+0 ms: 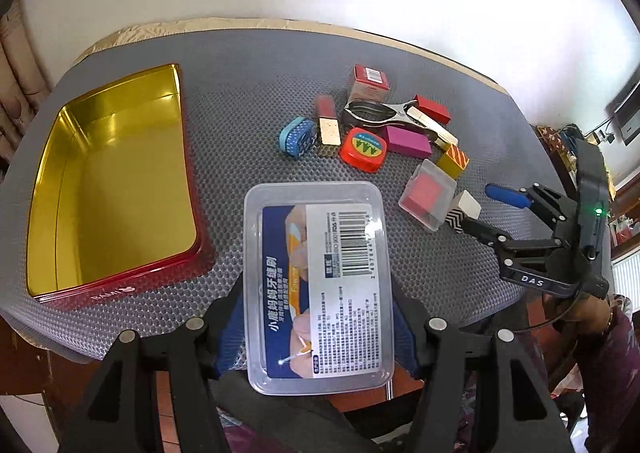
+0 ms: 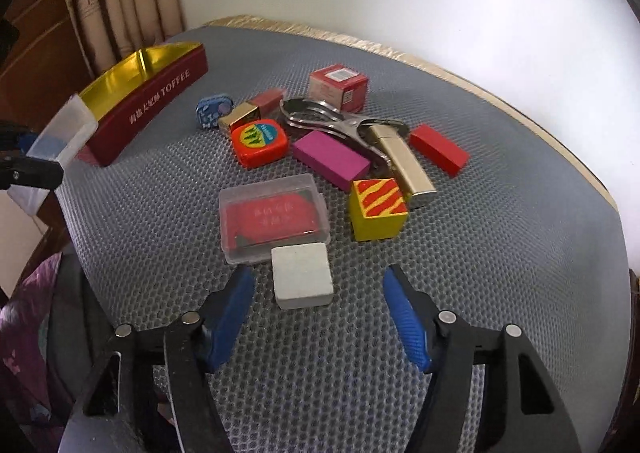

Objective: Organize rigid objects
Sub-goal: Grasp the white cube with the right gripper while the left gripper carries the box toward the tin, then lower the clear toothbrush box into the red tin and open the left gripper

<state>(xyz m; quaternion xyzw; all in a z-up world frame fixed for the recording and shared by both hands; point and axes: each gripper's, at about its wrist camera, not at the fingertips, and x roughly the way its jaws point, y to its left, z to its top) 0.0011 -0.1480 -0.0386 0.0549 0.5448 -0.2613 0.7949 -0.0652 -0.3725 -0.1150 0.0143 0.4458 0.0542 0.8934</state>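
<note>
A: The clear plastic box (image 1: 318, 285) with the barcode label is clamped across its short sides by the left gripper (image 1: 318, 333), held flat above the near edge of the mat, just right of the open gold-lined tin (image 1: 112, 189).

B: Flat makes sense, I'd say. The tin is empty as far as I can see, so a level box can drop straight onto its floor.

A: Over to the right gripper (image 2: 318, 317): jaws spread wide, nothing in them, and the white block (image 2: 302, 275) sits on the mat right between the blue pads (image 2: 232, 313).

B: Lined up for a grab, by my guess. That block touches the small clear case (image 2: 274, 213) with the red insert behind it, so closing could nudge the case.

A: Beyond those, the pile: yellow striped cube (image 2: 378, 209), magenta block (image 2: 330, 159), gold lighter (image 2: 404, 161), metal clip (image 2: 320, 119), red block (image 2: 438, 149), orange tape measure (image 2: 260, 143), blue tin (image 2: 212, 111), red carton (image 2: 338, 87).

B: All bunched mid-mat (image 2: 500, 253), well apart from the tin, so plenty left to sort.
</note>
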